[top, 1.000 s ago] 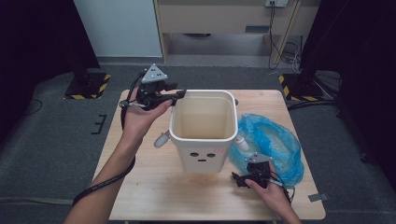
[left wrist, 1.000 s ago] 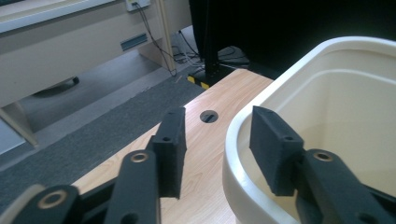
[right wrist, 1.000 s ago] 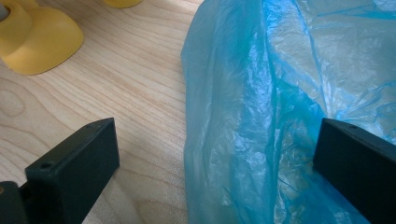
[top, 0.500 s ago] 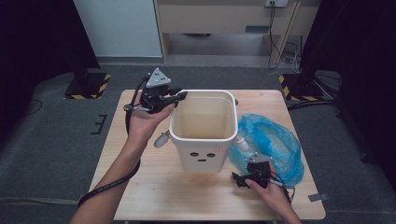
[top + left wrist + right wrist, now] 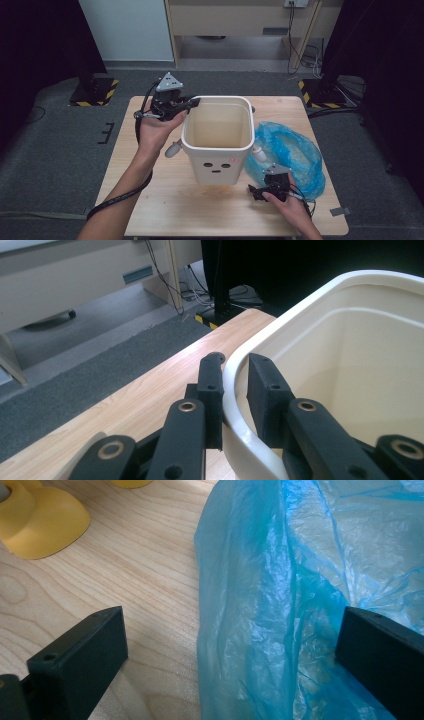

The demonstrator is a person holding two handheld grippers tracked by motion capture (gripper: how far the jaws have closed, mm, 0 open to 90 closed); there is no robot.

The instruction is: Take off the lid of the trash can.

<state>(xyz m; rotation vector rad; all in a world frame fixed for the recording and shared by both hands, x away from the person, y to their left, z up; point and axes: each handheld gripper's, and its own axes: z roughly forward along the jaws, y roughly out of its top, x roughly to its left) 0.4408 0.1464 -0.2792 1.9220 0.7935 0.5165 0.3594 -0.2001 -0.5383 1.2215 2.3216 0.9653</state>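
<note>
Left gripper, jaws just closed astride the rim of the white bin, now pinching it for lifting or steadying; right gripper jaws wide around the blue bag.

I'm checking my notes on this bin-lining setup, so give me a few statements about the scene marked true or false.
1. The left claw straddles the rim of the white bin, one jaw inside, one outside. True; its jaws have just been closing on the rim.
2. The blue plastic bag already lines the bin. False: it lies on the table beside the bin.
3. The right claw is open. True; the bag's edge lies between its jaws.
4. The bin lies on its side. False: it stands upright.
</note>
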